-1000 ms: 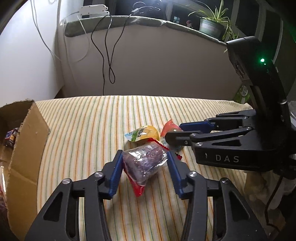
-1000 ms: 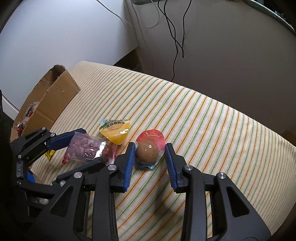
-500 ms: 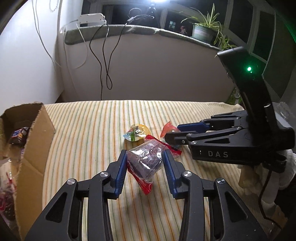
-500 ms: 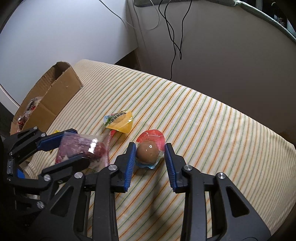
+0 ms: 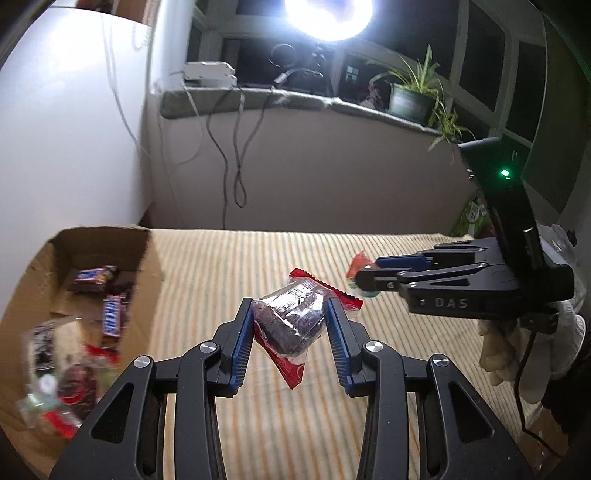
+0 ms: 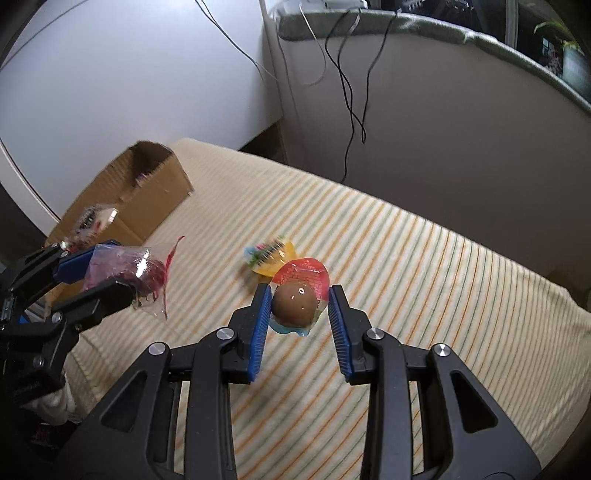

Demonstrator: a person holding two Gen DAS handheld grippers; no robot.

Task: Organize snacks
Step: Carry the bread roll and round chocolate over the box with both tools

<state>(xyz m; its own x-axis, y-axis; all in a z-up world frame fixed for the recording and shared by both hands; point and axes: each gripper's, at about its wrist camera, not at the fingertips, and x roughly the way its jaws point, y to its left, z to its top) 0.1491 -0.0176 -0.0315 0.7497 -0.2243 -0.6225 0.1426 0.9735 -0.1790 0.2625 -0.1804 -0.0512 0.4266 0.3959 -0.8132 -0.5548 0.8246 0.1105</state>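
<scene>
My left gripper point(image 5: 290, 322) is shut on a clear packet of dark purple snack with red edges point(image 5: 291, 325) and holds it in the air above the striped cloth; it also shows in the right wrist view point(image 6: 127, 271). My right gripper point(image 6: 298, 305) is shut on a red-lidded cup with a brown egg-shaped snack point(image 6: 297, 299), lifted off the cloth. It shows at the right of the left wrist view point(image 5: 364, 277). A yellow jelly cup point(image 6: 271, 256) lies on the cloth just beyond it. The open cardboard box point(image 5: 88, 295) holds several snacks at the left.
The striped cloth point(image 6: 424, 280) covers the table. Black cables point(image 6: 351, 85) hang down the wall behind. A potted plant point(image 5: 410, 99) stands on the sill. A bright lamp point(image 5: 327, 18) glares at the top.
Both grippers have risen with their snacks. The left gripper has swung left toward the box, whose inside now shows. The yellow cup stays on the cloth.
</scene>
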